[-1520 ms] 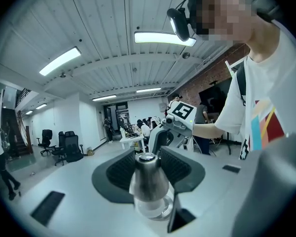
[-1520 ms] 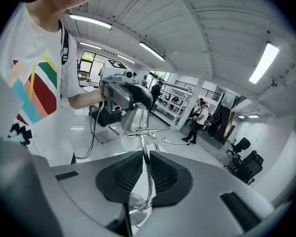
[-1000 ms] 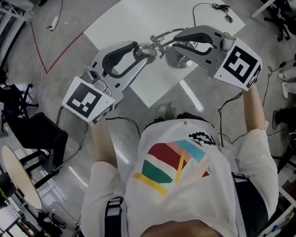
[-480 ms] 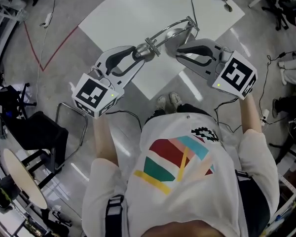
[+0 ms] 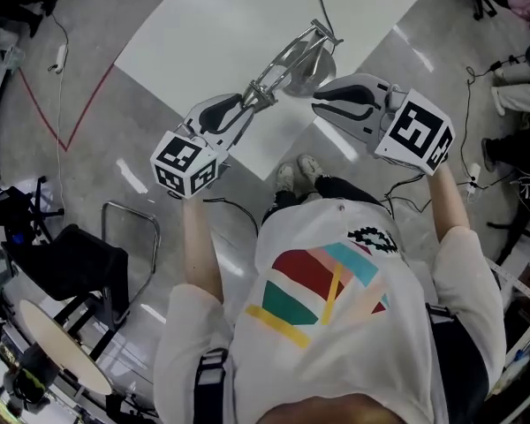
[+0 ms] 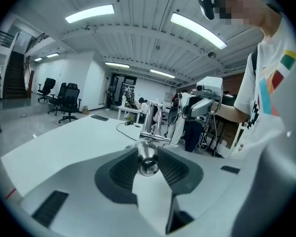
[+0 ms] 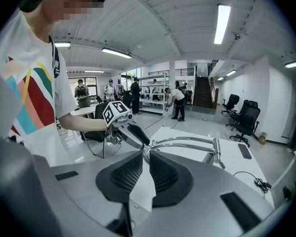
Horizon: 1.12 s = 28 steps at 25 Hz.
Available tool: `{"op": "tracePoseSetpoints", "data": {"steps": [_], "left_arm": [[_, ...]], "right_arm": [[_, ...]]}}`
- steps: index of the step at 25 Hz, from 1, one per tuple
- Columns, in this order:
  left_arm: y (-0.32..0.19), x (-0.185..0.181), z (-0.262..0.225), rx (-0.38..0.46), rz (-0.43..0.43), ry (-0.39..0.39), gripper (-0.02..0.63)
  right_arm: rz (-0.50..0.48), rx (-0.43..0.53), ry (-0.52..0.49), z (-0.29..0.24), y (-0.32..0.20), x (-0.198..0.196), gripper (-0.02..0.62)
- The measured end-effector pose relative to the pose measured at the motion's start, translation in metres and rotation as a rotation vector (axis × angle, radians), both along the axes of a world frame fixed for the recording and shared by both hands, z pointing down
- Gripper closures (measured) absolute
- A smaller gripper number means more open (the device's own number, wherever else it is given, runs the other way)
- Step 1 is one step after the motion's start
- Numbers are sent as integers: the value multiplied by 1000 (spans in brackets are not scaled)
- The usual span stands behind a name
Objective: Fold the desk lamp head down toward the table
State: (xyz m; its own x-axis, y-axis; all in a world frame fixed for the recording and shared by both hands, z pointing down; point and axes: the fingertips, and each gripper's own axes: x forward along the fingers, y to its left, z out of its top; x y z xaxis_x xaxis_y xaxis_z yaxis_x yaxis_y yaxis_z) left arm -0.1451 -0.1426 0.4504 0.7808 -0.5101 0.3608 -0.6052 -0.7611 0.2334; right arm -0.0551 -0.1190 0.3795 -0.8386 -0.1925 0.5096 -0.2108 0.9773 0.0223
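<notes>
One camera above, two low
Head view looks steeply down; gripper views face each other, close, sharing the desk lamp [image 5: 291, 56].

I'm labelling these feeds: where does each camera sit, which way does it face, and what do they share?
Head view: on the person's head, facing steeply down at table, desk lamp, left gripper, right gripper; shirt and forearms show.
Left gripper view: rides that gripper, along jaws that have just been closing, clamped on the lamp head; shirt at right.
Right gripper view: rides that gripper, jaws slightly apart, empty, facing the desk lamp; shirt at left.
Shared: all show the desk lamp; each gripper view shows the other gripper.
</notes>
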Motion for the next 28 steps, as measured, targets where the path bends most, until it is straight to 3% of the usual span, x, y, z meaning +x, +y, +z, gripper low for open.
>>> {"op": "tracePoseSetpoints", "data": {"steps": [4, 14, 28], "left_arm": [[-11, 16, 21, -23, 42, -73, 437], [-28, 47, 52, -87, 78, -104, 436], [-28, 52, 53, -96, 13, -78, 434]], "right_arm": [[58, 7, 19, 14, -8, 14, 546], [173, -25, 18, 41, -21, 41, 545], [242, -38, -40, 41, -29, 38, 545]]}}
